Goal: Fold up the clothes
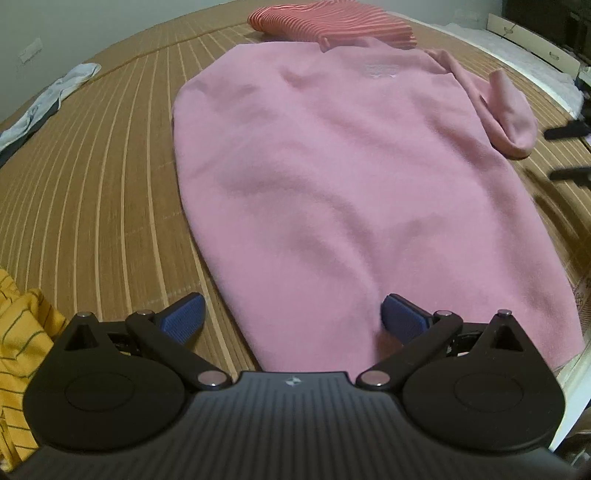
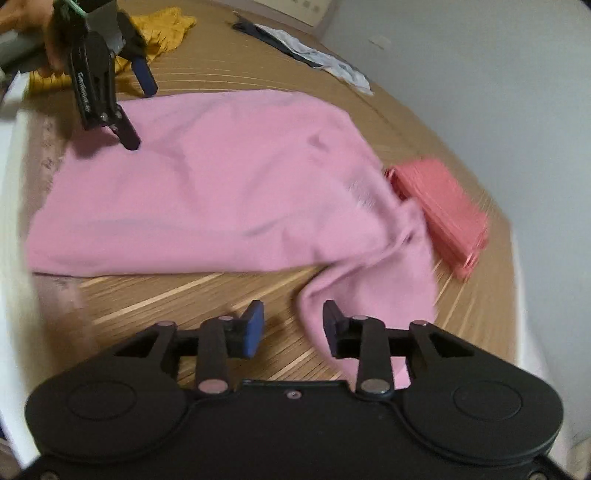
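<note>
A pink sweater [image 1: 325, 177] lies flat on a bamboo mat [image 1: 110, 192]; it also shows in the right wrist view [image 2: 221, 184]. One side is folded in; the other sleeve [image 2: 376, 288] trails loose off the body. My left gripper [image 1: 293, 317] is open, low over the sweater's hem, one pad on the cloth and one over the mat; it also shows in the right wrist view [image 2: 144, 114]. My right gripper [image 2: 293, 328] is open beside the loose sleeve, its right finger against the cloth; its dark fingertips [image 1: 569, 129] show at the right edge of the left wrist view.
A folded red striped garment [image 1: 332, 22] lies beyond the sweater's collar, also in the right wrist view [image 2: 443, 206]. A yellow striped garment [image 1: 22, 332] lies at the near left. A pale blue and dark garment [image 1: 48, 99] lies at the far left. The bed's white edge [image 2: 14, 184] runs alongside.
</note>
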Available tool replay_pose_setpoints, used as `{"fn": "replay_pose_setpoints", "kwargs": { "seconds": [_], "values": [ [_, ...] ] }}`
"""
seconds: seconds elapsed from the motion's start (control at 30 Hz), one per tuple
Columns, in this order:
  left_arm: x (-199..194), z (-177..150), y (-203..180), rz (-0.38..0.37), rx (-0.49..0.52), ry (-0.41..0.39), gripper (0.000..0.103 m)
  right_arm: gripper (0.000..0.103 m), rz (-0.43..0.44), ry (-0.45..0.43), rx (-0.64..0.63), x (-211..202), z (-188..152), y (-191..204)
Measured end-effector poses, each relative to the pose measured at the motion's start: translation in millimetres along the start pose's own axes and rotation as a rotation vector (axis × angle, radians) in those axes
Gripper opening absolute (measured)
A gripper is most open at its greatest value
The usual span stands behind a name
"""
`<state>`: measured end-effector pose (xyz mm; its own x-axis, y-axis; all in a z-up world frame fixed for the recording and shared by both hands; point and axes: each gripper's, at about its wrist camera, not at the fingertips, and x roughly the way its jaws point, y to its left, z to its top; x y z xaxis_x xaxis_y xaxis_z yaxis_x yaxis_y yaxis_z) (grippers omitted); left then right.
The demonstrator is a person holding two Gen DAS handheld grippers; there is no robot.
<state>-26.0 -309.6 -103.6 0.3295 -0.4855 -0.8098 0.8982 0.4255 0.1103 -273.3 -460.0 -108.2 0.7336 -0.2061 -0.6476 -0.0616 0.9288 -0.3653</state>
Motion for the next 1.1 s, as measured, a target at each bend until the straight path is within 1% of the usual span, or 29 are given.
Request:
{"fn": "replay_pose_setpoints", "kwargs": {
  "seconds": [0.07,0.1,0.13,0.2,0.23,0.27,0.33,0.43,0.47,0.53,0.57,0.63,0.73,0.8,0.87,0.9,0.93,0.97,1.03,1.1],
  "values": [
    [0,0,0,0.001,0.0,0.0,0.103,0.053,0.033,-0.061,0.156,-15,-6,-26],
    [0,-1,0,0.001,0.0,0.0,0.103,0.056,0.008,-0.097,0.241,-20,-9,-44],
    [-1,-1,1,0.002,0.0,0.0,0.103,0.063,-0.037,-0.114,0.315,-20,-12,-62],
    [-1,-1,1,0.003,0.0,0.0,0.103,0.064,-0.118,-0.074,0.418,-3,-19,-99],
    [-1,-2,1,0.003,0.0,0.0,0.103,0.06,-0.131,-0.037,0.451,9,-22,-113],
    [-1,-2,1,0.004,0.0,0.0,0.103,0.053,-0.136,0.004,0.478,23,-25,-125],
    [-1,-2,2,0.005,-0.001,0.0,0.103,0.046,-0.139,0.068,0.516,47,-30,-142],
    [-1,-3,5,-0.003,-0.006,0.001,0.103,0.041,-0.124,0.122,0.537,76,-30,-148],
    [-1,-3,5,-0.004,-0.007,0.002,0.103,0.032,-0.129,0.125,0.53,80,-30,-147],
    [0,-2,5,-0.005,-0.007,0.004,0.103,0.005,-0.132,0.145,0.5,83,-28,-147],
    [1,-2,5,-0.005,-0.007,0.004,0.103,0.005,-0.165,0.168,0.472,81,-29,-146],
    [1,-1,4,-0.004,-0.003,0.005,0.103,0.005,-0.273,0.215,0.445,81,-38,-154],
    [1,0,3,0.001,-0.001,0.005,0.103,0.005,-0.413,0.285,0.478,81,-62,-185],
    [1,0,3,0.004,0.002,0.004,0.103,0.005,-0.508,0.341,0.473,85,-75,-203],
    [0,-1,3,0.007,0.007,0.001,0.103,0.005,-0.551,0.362,0.484,87,-86,-220],
    [0,-1,2,0.009,0.009,0.0,0.103,0.005,-0.55,0.348,0.516,85,-90,-229],
    [0,-1,2,0.008,0.007,-0.001,0.103,0.008,-0.562,0.342,0.532,82,-90,-234],
    [1,-2,2,0.007,0.004,-0.001,0.103,0.008,-0.58,0.34,0.542,79,-90,-238],
    [1,-2,2,0.005,0.0,-0.002,0.103,0.008,-0.642,0.36,0.511,78,-85,-242],
    [1,-2,1,0.006,0.0,-0.005,0.103,0.01,-0.667,0.337,0.511,67,-76,-238]
  ]
}}
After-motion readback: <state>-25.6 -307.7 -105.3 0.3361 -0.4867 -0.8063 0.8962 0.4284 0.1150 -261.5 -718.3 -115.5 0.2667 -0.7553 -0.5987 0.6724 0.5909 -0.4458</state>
